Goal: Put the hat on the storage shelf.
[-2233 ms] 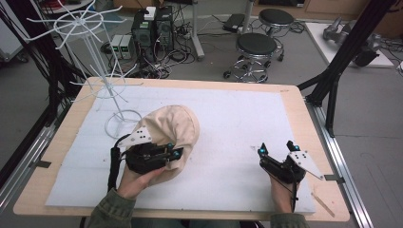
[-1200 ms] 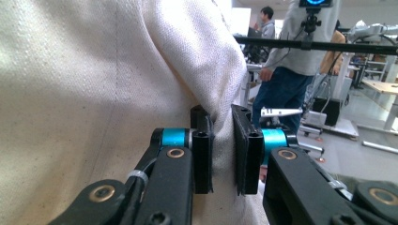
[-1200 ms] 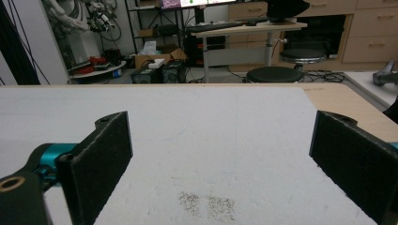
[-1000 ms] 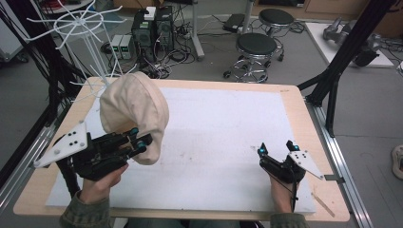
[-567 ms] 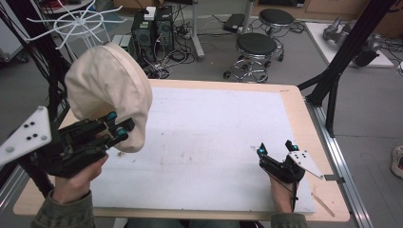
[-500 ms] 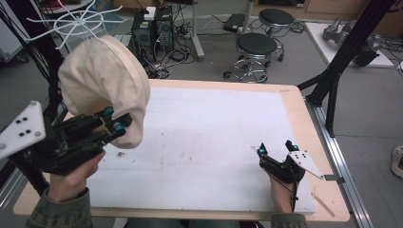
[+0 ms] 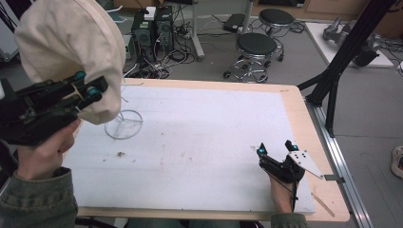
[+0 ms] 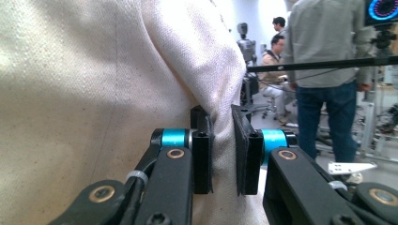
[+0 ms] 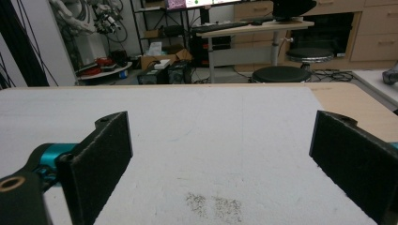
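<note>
Cap point(image 7: 66, 52) of cream cloth, seen from the high view, hangs in the air at about ten o'clock, well above the left edge of the table point(image 7: 304, 118). From the left gripper's own view the cap point(image 8: 94, 93) takes up the whole left half, with a fold of its edge running down between the two black jaws.

Table next: a wooden top covered by a white mat point(image 7: 199, 142), speckled with a few dark crumbs near its middle.

Wire stand point(image 7: 123, 124), its round base resting on the mat at nine o'clock, sits just below the raised cap.

Left gripper point(image 7: 88, 88), held in a hand point(image 7: 43, 152) with a green sleeve at eight o'clock, has its jaws pinched narrow on the cap's edge.

Right gripper point(image 7: 274, 149) rests low at five o'clock on the mat's near right corner, well apart from the cap. Its own view shows the jaws spread wide, with bare mat point(image 9: 197, 140) between them and nothing held
</note>
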A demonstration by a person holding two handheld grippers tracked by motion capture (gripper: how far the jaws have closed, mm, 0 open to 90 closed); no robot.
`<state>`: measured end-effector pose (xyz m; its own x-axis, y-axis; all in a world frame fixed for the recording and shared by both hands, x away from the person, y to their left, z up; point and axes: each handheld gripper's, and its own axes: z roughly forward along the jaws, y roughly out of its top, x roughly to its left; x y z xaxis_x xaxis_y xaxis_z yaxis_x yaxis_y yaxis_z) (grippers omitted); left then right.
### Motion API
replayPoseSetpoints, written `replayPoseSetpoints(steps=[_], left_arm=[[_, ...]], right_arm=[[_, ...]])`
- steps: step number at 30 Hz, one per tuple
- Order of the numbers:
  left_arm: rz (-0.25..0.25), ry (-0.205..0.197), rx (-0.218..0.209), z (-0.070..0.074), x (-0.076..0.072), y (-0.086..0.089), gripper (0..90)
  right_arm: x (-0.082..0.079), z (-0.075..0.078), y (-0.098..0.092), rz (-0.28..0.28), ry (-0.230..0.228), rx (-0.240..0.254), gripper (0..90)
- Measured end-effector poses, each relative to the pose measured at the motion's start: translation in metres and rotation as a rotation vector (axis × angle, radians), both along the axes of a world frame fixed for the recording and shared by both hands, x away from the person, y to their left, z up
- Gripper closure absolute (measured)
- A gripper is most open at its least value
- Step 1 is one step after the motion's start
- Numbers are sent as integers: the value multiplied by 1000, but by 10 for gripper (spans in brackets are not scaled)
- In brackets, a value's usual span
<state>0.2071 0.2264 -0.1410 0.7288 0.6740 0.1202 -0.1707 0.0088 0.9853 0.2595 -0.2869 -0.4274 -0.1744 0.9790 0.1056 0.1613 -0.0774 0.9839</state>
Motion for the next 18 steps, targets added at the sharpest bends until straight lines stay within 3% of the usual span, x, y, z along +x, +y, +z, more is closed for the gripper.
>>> replayPoseSetpoints(steps=[7, 18], left_arm=[[24, 5, -31, 4, 12, 16, 797], [28, 18, -2, 13, 43, 35, 797]], right_arm=[[0, 0, 0, 2, 2, -3, 51], [0, 0, 0, 4, 4, 2, 51]])
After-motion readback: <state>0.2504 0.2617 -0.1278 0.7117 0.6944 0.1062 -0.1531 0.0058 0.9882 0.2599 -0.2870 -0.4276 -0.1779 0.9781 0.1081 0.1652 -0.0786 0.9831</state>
